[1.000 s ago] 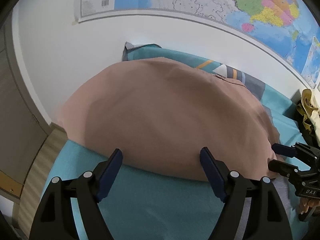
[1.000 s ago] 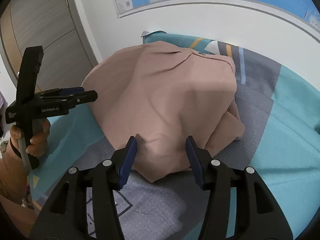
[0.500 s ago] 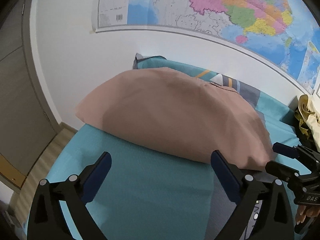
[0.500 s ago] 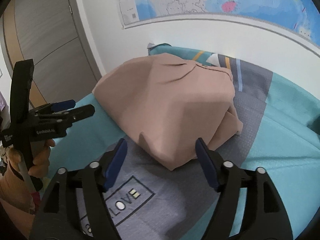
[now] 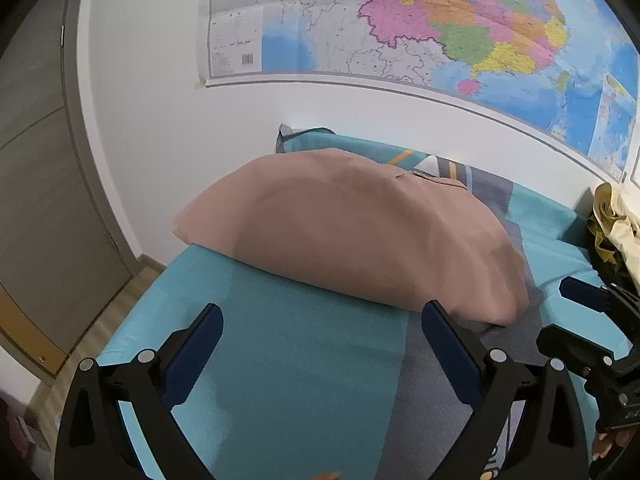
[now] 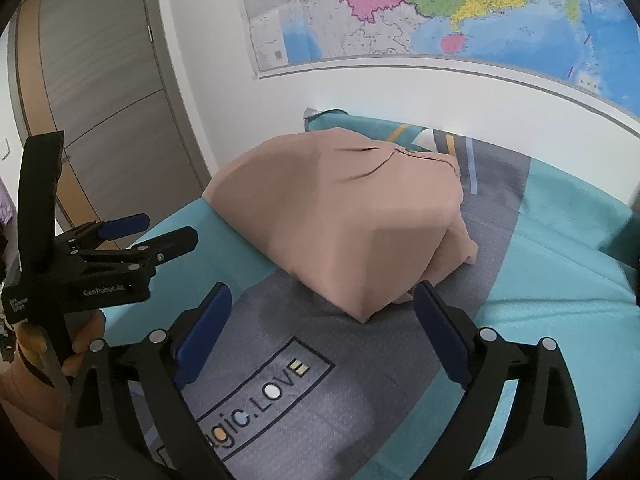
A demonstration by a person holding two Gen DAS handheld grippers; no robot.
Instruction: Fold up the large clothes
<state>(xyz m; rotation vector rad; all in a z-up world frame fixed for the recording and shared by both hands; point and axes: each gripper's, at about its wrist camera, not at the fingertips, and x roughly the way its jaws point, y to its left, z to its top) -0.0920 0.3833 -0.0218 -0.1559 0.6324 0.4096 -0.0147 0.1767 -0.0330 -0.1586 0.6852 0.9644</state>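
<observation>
Lying folded, the pink garment point(image 6: 340, 220) rests beyond both empty claws, right point(image 6: 322, 312) opening.

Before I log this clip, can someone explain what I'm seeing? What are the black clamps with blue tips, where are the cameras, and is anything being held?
No robot here: a person carries a hand-held clamp in each hand, with a fisheye camera looking along its fingers. One picture looks along the left gripper, the other along the right gripper. A folded pink garment lies on a bed with a teal and grey cover, below a wall map. The left gripper is open, the right one's jaws are opening, and neither holds anything.
</observation>
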